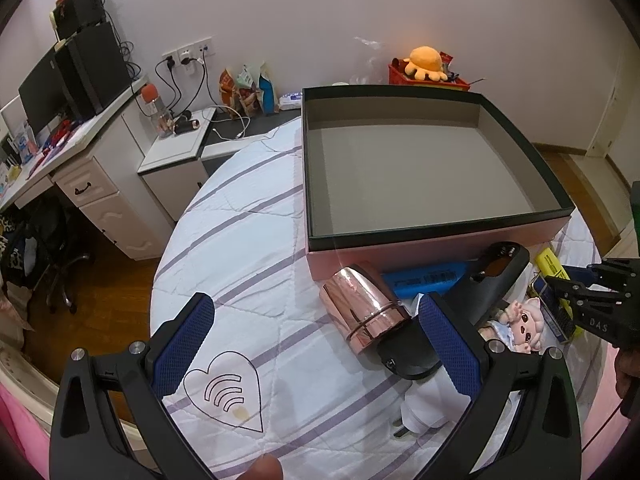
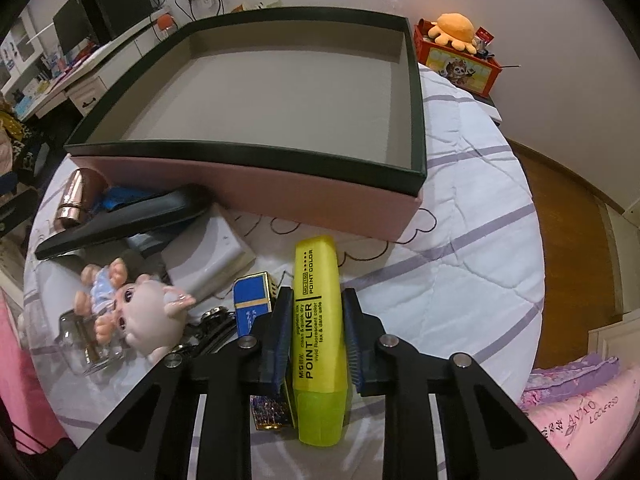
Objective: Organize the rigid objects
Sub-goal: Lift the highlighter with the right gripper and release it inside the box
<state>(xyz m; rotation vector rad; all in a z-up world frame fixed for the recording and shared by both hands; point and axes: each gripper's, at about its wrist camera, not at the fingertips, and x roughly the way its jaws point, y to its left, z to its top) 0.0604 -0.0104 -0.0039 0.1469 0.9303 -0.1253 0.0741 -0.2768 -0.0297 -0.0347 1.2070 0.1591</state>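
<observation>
The quilted bed (image 2: 460, 216) carries an open box (image 2: 280, 184), doll (image 2: 144, 308) and highlighter (image 2: 316, 320).

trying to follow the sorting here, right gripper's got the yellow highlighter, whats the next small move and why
Probably lift it straight up. The right gripper is shut on the yellow highlighter, which still lies among the clutter on the bed, and the open box just beyond is empty, so it must clear that rim first.

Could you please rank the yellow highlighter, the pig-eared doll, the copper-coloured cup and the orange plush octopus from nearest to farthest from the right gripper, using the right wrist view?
1. Yellow highlighter: clamped between the jaws of the right gripper.
2. Pig-eared doll: lying just to the left.
3. Copper-coloured cup: far left, beside the box.
4. Orange plush octopus: beyond the box, by the wall.
</observation>
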